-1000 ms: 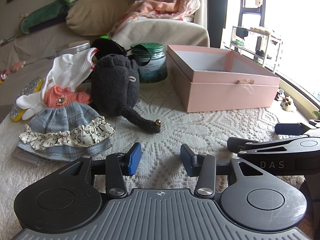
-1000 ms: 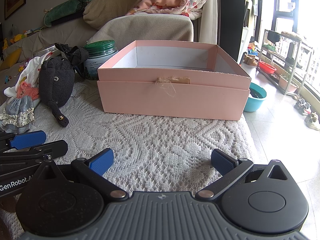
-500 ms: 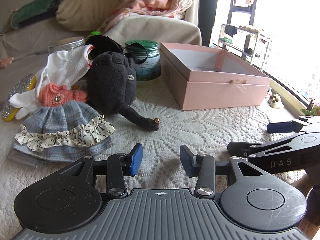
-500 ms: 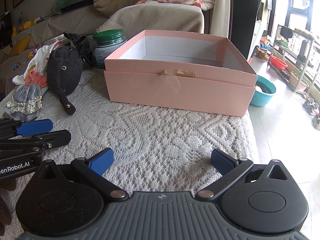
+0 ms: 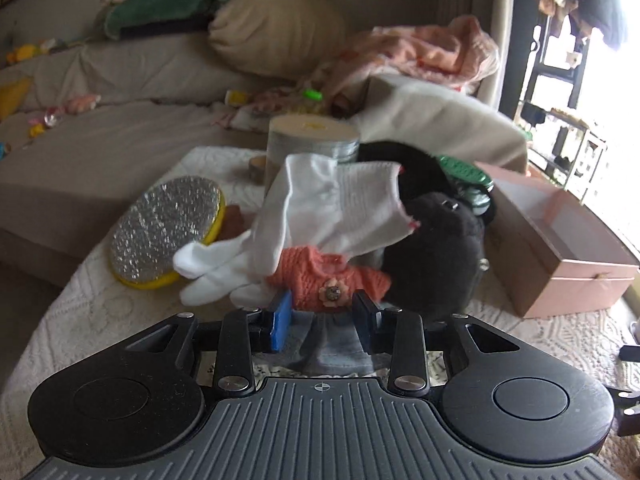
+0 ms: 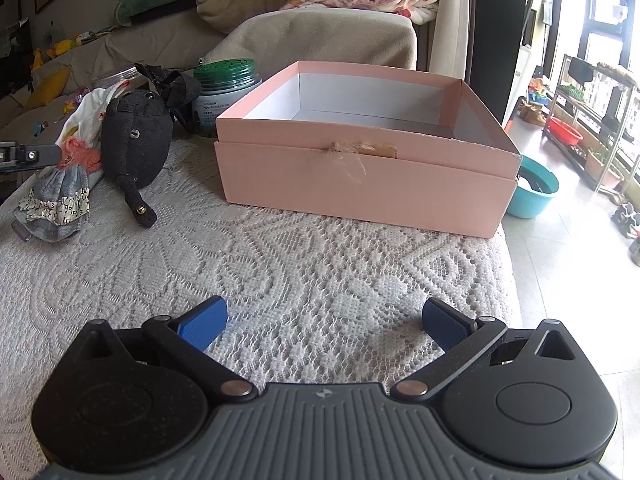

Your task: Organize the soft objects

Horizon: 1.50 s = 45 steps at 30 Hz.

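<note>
Left gripper advanced over doll dress

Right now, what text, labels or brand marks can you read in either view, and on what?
Black letters scattered on the doll dress frill: "N" is clear, the others too small to read.
Printed label on the green-lidded jar: too small to read.
Pink box: no text, only a torn sticker.

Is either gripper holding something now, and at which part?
Nothing is held. The left gripper is open around the doll dress; the right gripper is open over the cloth.
</note>
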{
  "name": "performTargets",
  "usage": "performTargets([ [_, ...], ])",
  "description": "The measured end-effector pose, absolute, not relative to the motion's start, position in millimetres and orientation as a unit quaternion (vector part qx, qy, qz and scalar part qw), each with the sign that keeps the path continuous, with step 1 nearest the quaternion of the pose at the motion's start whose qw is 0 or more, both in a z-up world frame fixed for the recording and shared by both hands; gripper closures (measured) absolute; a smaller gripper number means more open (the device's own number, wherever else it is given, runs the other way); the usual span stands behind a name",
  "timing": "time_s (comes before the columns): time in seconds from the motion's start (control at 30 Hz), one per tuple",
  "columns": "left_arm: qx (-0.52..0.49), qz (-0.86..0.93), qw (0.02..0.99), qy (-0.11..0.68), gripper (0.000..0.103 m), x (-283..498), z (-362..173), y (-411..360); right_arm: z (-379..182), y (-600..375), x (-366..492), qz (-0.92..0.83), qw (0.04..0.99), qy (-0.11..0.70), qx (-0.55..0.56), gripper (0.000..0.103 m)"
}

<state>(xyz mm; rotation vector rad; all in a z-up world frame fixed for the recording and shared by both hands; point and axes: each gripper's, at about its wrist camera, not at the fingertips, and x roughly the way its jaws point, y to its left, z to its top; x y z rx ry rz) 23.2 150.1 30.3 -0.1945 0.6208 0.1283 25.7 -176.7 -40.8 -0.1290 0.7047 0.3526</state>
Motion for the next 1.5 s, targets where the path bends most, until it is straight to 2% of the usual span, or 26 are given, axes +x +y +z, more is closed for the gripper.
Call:
performTargets([
  [0.33,0.009,0.017,0.956,0.291,0.06,11.6,14.0,125.6,-40.6,-176.8,25.2,0.174,0.921,0.342,-0.064,0.0],
  [0.37,0.026,0.011,0.957,0.287,0.07,8.0,13.8,122.4,-40.5,-177.0,24.5,0.175,0.921,0.342,-0.064,0.0],
  [0.4,0.032,0.002,0.96,0.278,0.084,2.2,15.2,119.8,-40.3,-177.0,23.7,0.176,0.921,0.342,-0.067,0.0],
  [0.57,0.031,-0.065,0.972,0.223,0.086,-45.0,35.0,112.3,-32.5,-166.4,18.4,0.186,0.918,0.335,-0.105,0.0],
  [0.77,0.027,-0.167,0.957,0.238,0.087,-85.4,44.4,111.2,9.9,-136.1,5.5,0.259,0.923,0.265,-0.107,0.0],
  [0.9,0.035,-0.192,0.944,0.264,0.087,-95.4,26.4,105.5,27.0,-112.7,15.2,0.333,0.89,0.308,-0.039,0.0],
  [1.03,0.031,-0.21,0.939,0.271,0.087,-93.8,19.0,100.9,19.8,-88.6,32.2,0.362,0.853,0.375,0.023,0.003],
  [1.07,0.03,-0.21,0.939,0.27,0.087,-92.6,19.7,100.7,14.7,-85.7,36.6,0.362,0.844,0.394,0.037,0.006],
  [1.1,0.029,-0.209,0.94,0.269,0.087,-91.4,21.2,101.0,8.7,-82.0,42.6,0.363,0.832,0.417,0.047,0.015],
  [1.17,0.029,-0.206,0.941,0.268,0.087,-92.4,24.8,102.6,-2.9,-77.2,48.1,0.367,0.811,0.454,0.05,0.042],
  [1.2,0.03,-0.206,0.941,0.267,0.087,-93.3,26.4,103.8,-6.4,-76.2,47.1,0.369,0.804,0.465,0.045,0.067],
  [1.23,0.03,-0.206,0.941,0.267,0.087,-94.8,27.8,104.8,-8.7,-78.2,43.2,0.365,0.803,0.469,0.038,0.082],
  [1.33,0.03,-0.206,0.941,0.268,0.087,-101.0,32.8,105.6,-1.9,-92.3,29.0,0.362,0.814,0.454,0.033,0.095],
  [1.5,0.048,-0.196,0.943,0.266,0.087,-108.4,42.0,102.4,24.6,-133.2,2.6,0.337,0.852,0.4,0.002,0.098],
])
